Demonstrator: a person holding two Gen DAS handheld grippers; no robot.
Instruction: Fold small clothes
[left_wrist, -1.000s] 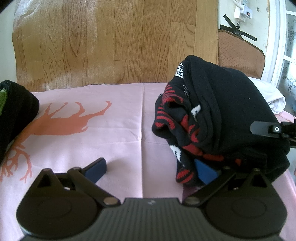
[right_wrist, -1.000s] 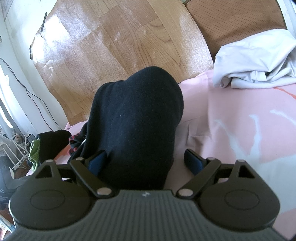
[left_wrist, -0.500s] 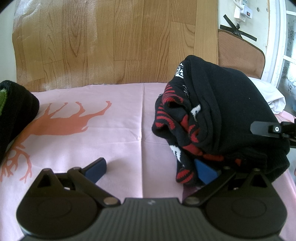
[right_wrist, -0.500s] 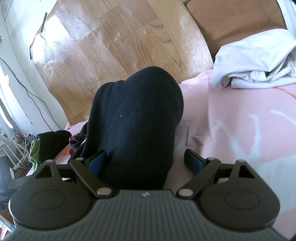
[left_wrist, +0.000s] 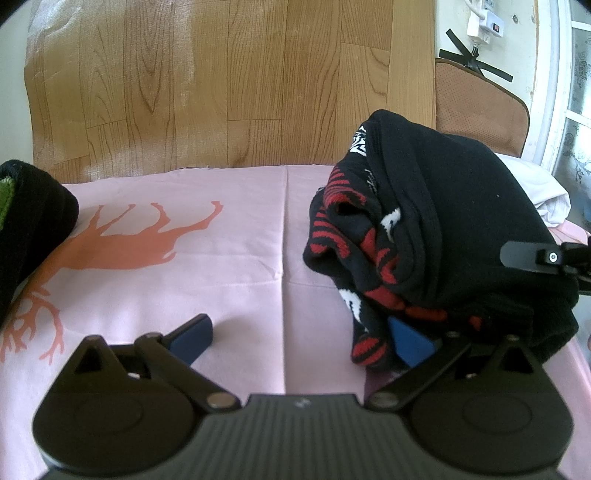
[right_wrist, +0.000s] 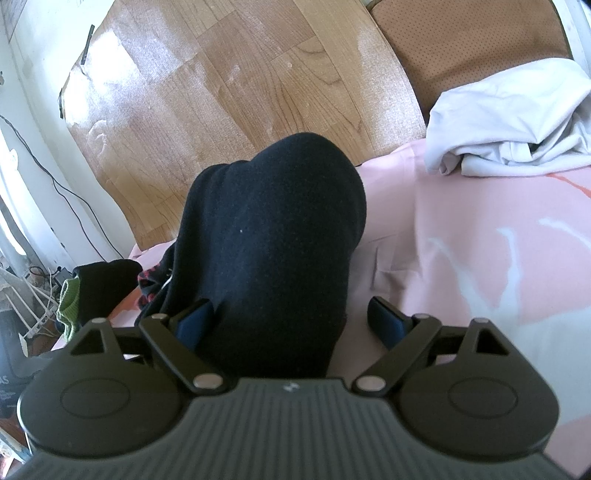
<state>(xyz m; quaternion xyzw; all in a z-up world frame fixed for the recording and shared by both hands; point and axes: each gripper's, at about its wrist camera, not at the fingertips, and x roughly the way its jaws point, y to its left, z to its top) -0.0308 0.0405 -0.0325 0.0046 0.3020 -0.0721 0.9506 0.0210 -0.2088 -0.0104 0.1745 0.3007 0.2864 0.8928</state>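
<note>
In the left wrist view nothing has shifted over the past second: the left gripper (left_wrist: 299, 338) still sits low over the pink sheet (left_wrist: 229, 266) with its jaws spread wide, the left blue pad resting on bare cloth at about 7 o'clock and the right pad tucked against the lower hem of the black sweater (left_wrist: 443, 236), which is heaped at 3 o'clock, its red-and-white knit pattern showing on the near side. A second dark garment with a green edge (left_wrist: 29, 221) lies at 9 o'clock, and a bit of the white garment (left_wrist: 543, 199) peeks out behind the heap. One finger of the right gripper (left_wrist: 532, 254) reaches in at 3 o'clock against the sweater's side. In the right wrist view the picture is equally unchanged: the right gripper (right_wrist: 291, 321) is held wide, straddling the sweater's black bulk (right_wrist: 273, 243), which fills the centre from 12 to 6 o'clock; neither pad has pinched. The stillness suggests a pause before a grasp, so the fold seems not to have begun. Counted: one bunched sweater between the tools, one dark-and-green garment (right_wrist: 88, 288) at 9 o'clock, one crumpled white garment (right_wrist: 509, 122) at 2 o'clock, two grippers.
</note>
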